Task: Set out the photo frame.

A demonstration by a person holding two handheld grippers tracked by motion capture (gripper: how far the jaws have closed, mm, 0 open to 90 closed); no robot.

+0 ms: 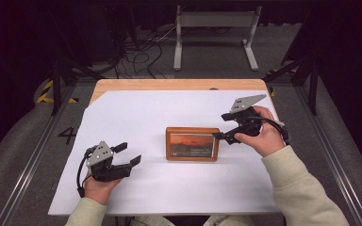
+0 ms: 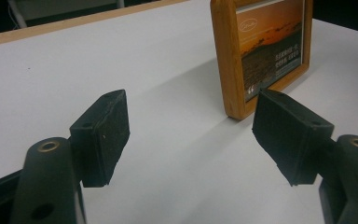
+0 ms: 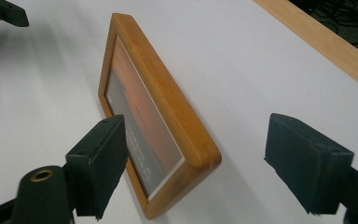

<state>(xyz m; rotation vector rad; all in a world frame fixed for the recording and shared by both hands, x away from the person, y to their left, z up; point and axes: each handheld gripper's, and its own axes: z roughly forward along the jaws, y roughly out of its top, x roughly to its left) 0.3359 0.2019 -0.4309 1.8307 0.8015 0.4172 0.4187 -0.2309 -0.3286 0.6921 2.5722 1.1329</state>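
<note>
A rectangular wooden picture frame holding an orange sunset print lies flat near the middle of the white-covered bench, whose bare wooden edge runs along the far side. In the high view the left gripper rests on the bench well to the left of the frame, its jaws spread with nothing between them. The right gripper hovers just beside the frame's right end, released, and no pad touches the wood.

The left gripper view adds the frame's near corner and small pale lettering on the print, too blurred to read. The right gripper view shows the frame's thick rounded rim in front of its wide-open jaws, and what is probably a tip of the other gripper at the top left corner.
</note>
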